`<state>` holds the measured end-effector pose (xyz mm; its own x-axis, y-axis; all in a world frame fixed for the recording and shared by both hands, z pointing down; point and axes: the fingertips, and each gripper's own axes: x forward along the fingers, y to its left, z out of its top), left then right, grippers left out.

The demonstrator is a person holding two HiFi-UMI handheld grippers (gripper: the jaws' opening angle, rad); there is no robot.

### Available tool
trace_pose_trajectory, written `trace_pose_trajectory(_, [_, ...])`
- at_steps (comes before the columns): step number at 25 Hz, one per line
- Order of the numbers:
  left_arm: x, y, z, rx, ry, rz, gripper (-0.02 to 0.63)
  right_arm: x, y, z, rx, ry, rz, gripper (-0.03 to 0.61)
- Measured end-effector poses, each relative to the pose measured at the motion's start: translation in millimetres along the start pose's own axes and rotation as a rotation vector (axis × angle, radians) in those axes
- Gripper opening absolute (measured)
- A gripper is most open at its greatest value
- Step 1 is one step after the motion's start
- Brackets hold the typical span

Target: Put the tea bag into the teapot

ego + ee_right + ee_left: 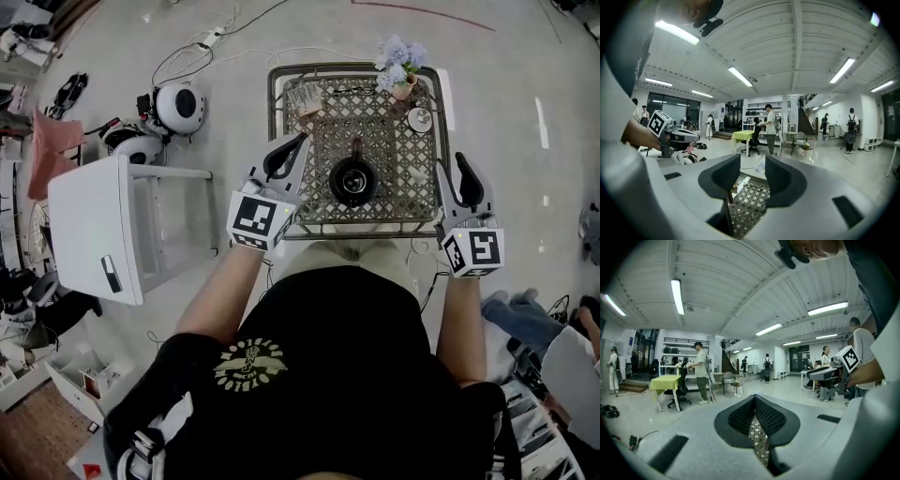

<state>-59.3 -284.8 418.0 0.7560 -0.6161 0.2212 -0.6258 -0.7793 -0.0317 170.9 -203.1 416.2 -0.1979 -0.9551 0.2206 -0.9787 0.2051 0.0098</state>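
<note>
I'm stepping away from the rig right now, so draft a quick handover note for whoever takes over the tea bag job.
The left claw is shut and empty, over the near left edge of the table.
The right claw is open and empty, by the near right corner.
The teapot stands mid-table, touched by neither.
The tea bag is probably in the holder at the far left corner; too small to be sure.
Done: nothing visible.
Left: fetch a bag and drop it into the teapot.

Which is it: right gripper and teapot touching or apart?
Apart. The head view shows the right gripper at the right edge of the table, with bare tabletop between it and the teapot.
</note>
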Motion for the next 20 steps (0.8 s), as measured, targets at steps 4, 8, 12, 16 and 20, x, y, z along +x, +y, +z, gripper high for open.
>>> trace_pose_trajectory(4, [8.9, -0.1, -0.5, -0.013, 0.008, 0.017, -0.005, 7.5, -11.3, -12.2, -0.009, 0.033, 0.019, 0.149])
trace_pose_trajectory(8, [16.4, -5.8, 2.7, -0.026, 0.01, 0.047, -0.005, 12.2, -21.6, -30.0, -0.021, 0.074, 0.053, 0.164])
trace_pose_trajectory(12, [29.1, -15.1, 13.1, -0.044, 0.002, 0.07, -0.005, 18.1, -34.4, -50.4, -0.044, 0.131, 0.094, 0.172])
trace_pose_trajectory(16, [40.7, -32.3, 24.1, -0.046, -0.013, 0.08, -0.005, 23.3, -48.1, -90.9, -0.061, 0.213, 0.129, 0.173])
trace_pose_trajectory(20, [40.0, -34.0, 24.9, -0.038, -0.012, 0.112, -0.005, 31.7, -51.0, -135.7, -0.064, 0.29, 0.172, 0.173])
